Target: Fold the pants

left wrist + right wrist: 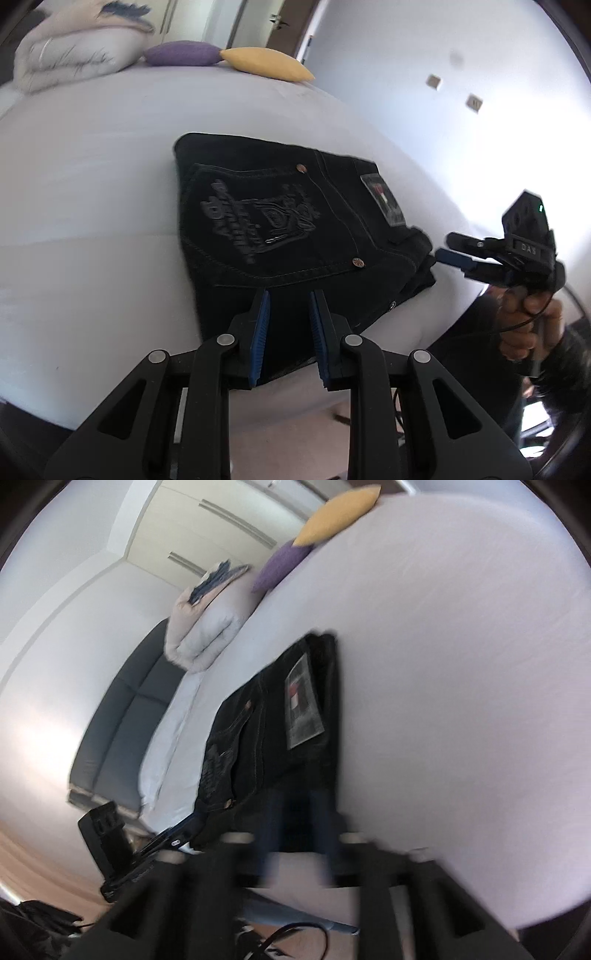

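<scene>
One bed [92, 155] carries one pair of pants [280, 221], folded compact near its front edge. Folding looks finished; next, probably, a final smoothing or withdrawal. Three pillows. Two claws: left claw [288, 332] released over the pants; right claw [448, 251] looks clenched, empty.

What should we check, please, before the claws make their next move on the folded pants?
1. Pants folded into a compact stack on the bed: ok.
2. Left claw open, holding nothing: ok.
3. Right claw beside the waistband end; open or shut: cannot tell, view blurred.
4. Edges of the fold aligned: cannot tell; near corner looks bunched.
5. Yellow pillow and purple pillow away from pants: ok.
</scene>
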Tool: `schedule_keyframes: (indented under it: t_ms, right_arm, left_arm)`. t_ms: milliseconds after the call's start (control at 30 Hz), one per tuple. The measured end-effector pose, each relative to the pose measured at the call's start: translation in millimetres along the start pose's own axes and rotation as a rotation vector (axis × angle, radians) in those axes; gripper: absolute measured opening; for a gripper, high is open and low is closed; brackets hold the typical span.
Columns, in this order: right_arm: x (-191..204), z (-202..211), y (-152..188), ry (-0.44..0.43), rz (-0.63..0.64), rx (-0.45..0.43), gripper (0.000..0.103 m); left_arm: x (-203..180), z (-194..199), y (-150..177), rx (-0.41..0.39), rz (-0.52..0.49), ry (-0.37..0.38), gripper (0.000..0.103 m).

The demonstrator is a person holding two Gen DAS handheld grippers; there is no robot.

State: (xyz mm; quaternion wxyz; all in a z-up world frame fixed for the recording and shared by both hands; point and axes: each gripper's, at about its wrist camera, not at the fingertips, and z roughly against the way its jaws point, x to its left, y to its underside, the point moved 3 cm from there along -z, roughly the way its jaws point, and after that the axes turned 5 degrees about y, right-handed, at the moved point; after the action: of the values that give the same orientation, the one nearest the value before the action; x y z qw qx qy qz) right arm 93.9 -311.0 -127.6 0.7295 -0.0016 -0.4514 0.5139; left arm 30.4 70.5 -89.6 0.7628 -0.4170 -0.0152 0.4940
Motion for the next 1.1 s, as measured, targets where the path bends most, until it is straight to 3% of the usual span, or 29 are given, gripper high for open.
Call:
schedule_keyframes:
  t_ms: [67, 133, 167, 200, 233, 333, 667, 733, 800, 900, 1100]
  right_arm:
    - [-3.8, 5.9, -9.8, -0.018, -0.029, -0.022, 0.062]
    - [-6.6, 5.8, -19.7, -0.023, -0.042, -0.026, 0.061]
    - [-8.0, 1.9, -24.8, -0.023, -0.053, -0.014, 0.061]
    - [-7.9, -3.0, -29.2, -0.034, -0.061, -0.001, 0.061]
    - [-6.2, -7.7, -31.0, -0.048, -0.064, 0.012, 0.061]
    - [-7.9, -35.6, -43.3, -0.03, -0.099, 0.082, 0.062]
    - [-5.7, -97.7, -67.2, -0.069, -0.157, 0.224, 0.059]
    - [-6.1, -108.3, -71.3, -0.05, -0.163, 0.244, 0.047]
    - [-4.5, -118.8, -74.0, -0.037, -0.16, 0.264, 0.038]
    - [0.7, -125.9, -75.2, -0.015, -0.121, 0.269, 0.027]
    - [26.5, -108.6, -76.5, 0.014, -0.002, 0.203, 0.02]
  left_arm:
    - [11.4, 11.0, -4.4, -0.021, 0.039, -0.002, 0.022]
    - [23.3, 15.9, -13.2, -0.044, 0.09, -0.006, 0.028]
    - [30.7, 17.9, -18.4, -0.055, 0.122, 0.006, 0.05]
    - [37.7, 19.8, -23.6, -0.069, 0.155, 0.017, 0.081]
    - [43.0, 22.1, -28.4, -0.086, 0.174, 0.018, 0.089]
    - [54.6, 16.7, -45.1, -0.082, 0.21, 0.052, 0.091]
    - [82.5, -62.0, -62.8, 0.152, 0.324, 0.124, 0.09]
    - [81.6, -69.7, -67.1, 0.168, 0.316, 0.117, 0.081]
    - [81.3, -75.3, -70.5, 0.194, 0.308, 0.105, 0.052]
    - [80.1, -83.3, -74.4, 0.219, 0.304, 0.075, 0.043]
    - [60.7, -73.1, -90.0, 0.194, 0.266, 0.053, 0.023]
